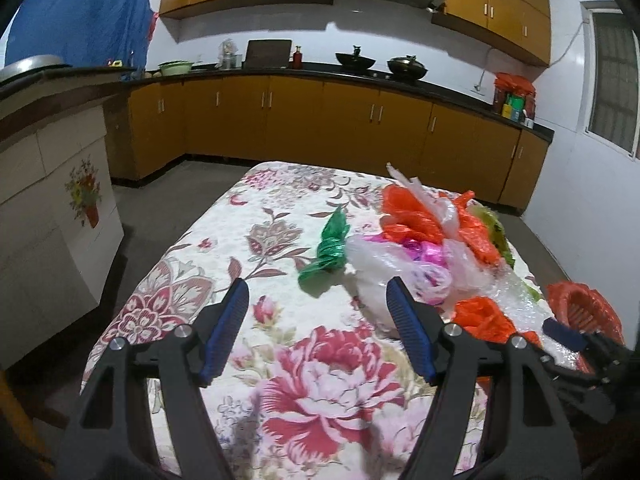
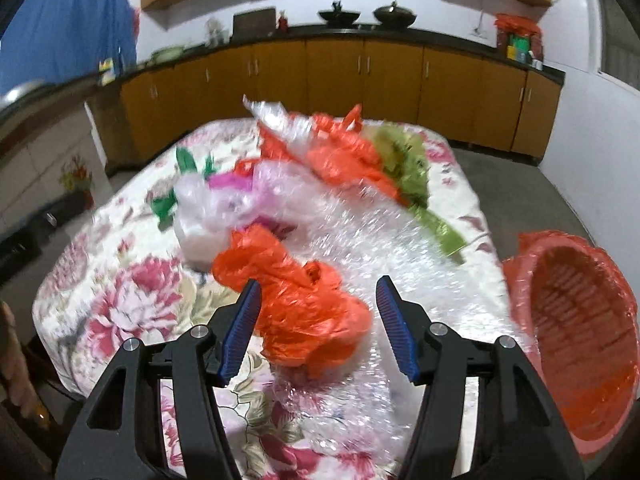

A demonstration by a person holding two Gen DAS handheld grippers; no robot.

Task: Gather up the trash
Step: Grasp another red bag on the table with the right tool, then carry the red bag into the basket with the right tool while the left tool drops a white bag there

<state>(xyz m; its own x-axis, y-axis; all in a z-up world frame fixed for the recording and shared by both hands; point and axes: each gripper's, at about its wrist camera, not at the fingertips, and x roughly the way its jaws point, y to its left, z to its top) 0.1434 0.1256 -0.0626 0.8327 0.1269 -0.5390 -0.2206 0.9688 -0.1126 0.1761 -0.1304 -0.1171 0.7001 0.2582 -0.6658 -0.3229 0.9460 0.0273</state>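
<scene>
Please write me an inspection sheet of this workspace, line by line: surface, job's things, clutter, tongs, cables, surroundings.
Surface: table under a floral cloth.
Job's things: crumpled orange bag, green bag, bubble wrap, mixed bag pile; orange basket at the table's right edge.
Clutter: nothing seen beyond the trash.
Tongs: left tongs open over bare cloth; right tongs open, astride the crumpled orange bag.
Cables: one white cord on the wall.
Surroundings: kitchen cabinets, two woks.

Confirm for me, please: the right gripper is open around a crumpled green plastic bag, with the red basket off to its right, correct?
Not quite: the bag between the open right gripper's fingers is orange, not green, as the right wrist view shows. The crumpled green bag lies farther off to the left. The red basket is indeed to its right.
</scene>
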